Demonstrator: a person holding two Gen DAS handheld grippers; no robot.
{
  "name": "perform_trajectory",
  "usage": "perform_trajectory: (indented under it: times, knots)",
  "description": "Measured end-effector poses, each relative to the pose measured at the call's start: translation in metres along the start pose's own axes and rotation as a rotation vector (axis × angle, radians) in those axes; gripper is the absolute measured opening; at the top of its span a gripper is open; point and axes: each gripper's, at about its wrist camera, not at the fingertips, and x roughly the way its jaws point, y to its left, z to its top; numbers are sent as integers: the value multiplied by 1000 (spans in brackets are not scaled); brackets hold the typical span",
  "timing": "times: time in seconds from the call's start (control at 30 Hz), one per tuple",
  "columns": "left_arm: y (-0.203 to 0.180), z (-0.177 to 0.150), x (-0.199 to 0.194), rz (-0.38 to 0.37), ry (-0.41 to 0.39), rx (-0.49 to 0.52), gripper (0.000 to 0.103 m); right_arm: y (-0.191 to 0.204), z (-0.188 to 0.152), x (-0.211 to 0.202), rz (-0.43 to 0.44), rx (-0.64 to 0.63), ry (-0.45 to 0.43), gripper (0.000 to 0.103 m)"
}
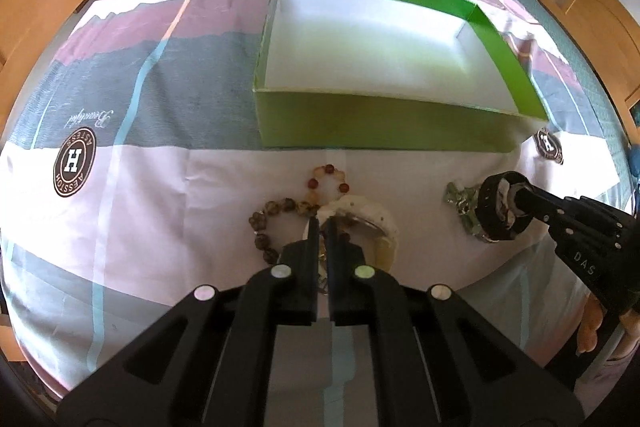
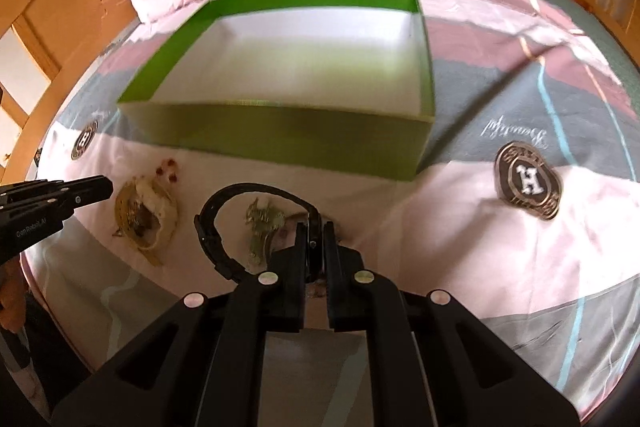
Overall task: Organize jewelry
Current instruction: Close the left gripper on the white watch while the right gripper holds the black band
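Near the green box (image 2: 280, 135), on the bed: right gripper (image 2: 316, 239) jaws clamped on the black watch (image 2: 224, 219) strap, just before the box's front wall. Left gripper (image 1: 320, 227) jaws nearly together beside the beaded bracelets (image 1: 280, 211).

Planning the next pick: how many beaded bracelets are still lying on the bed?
2 visible. A brown beaded bracelet lies left of the left gripper; a red-and-cream one lies ahead of it, near the green box. More may hide under the gripper.
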Motion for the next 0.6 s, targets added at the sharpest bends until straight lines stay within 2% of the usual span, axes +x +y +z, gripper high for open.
perform_trajectory:
  times: [0.07,0.13,0.2,0.33,0.4,0.43,0.47,0.6]
  knots:
    - [1,0,4,6,11,-4,4,2,2,3,-4,-1,10,8]
    - [0,-1,10,6,19,-9,12,5,0,3,-12,-7,14,10]
    - [1,-2,14,2,29,-7,15,7,0,5,-18,-14,17,12]
    - [-7,-6,24,25,45,29,20,8,-1,9,-38,-24,18,13]
    - [-9,-8,25,37,43,41,19,9,-1,13,-46,-28,22,13]
    - [-9,-8,24,43,38,44,9,9,-1,15,-48,-28,27,13]
    - [-9,-7,23,39,33,45,7,8,-1,16,-48,-26,32,13]
    - [-12,-8,17,-27,30,45,6,6,-3,21,-57,-16,46,13]
